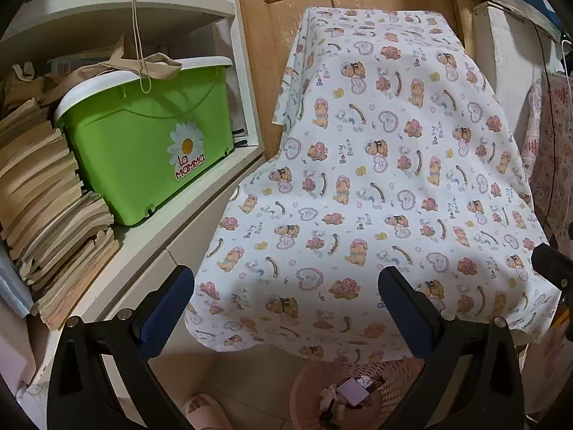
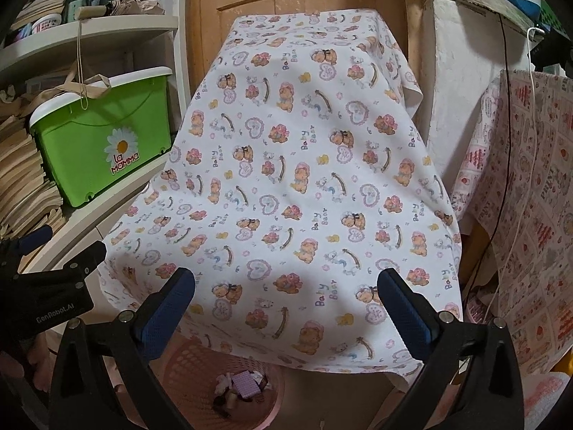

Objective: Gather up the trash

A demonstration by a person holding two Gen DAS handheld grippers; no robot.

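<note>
The trash sits in the round pink plastic basket with holes in its sides (image 2: pixel 200 365) on the floor, just under the front edge of the table; I see a small checked purple pad (image 2: pixel 246 384), some crumpled white bits (image 2: pixel 224 380) and dark scraps in it; the table top looks bare, so I think the picking up is about done.

My right gripper (image 2: pixel 286 308) is as wide open as it goes, with nothing between its blue padded fingers (image 2: pixel 168 308); my left gripper (image 1: pixel 286 308) is wide open too and holds nothing; both hang over the near end of the table and tip down.

The table wears a white cotton cloth printed with little bears and hearts (image 2: pixel 286 179); its loose edge hangs right over the basket; if I reach down for the basket, a finger could catch that edge and drag the cloth off; the cloth also hides part of the basket, so I could miss its rim and knock it over, and the trash would spill out.

My two grippers are near each other; they could bump.

On the left a green plastic box with a daisy sticker (image 1: pixel 150 136) sits on a white shelf (image 1: pixel 172 229) beside stacks of old paper (image 1: pixel 43 186); a wide swing left could hit them.
</note>
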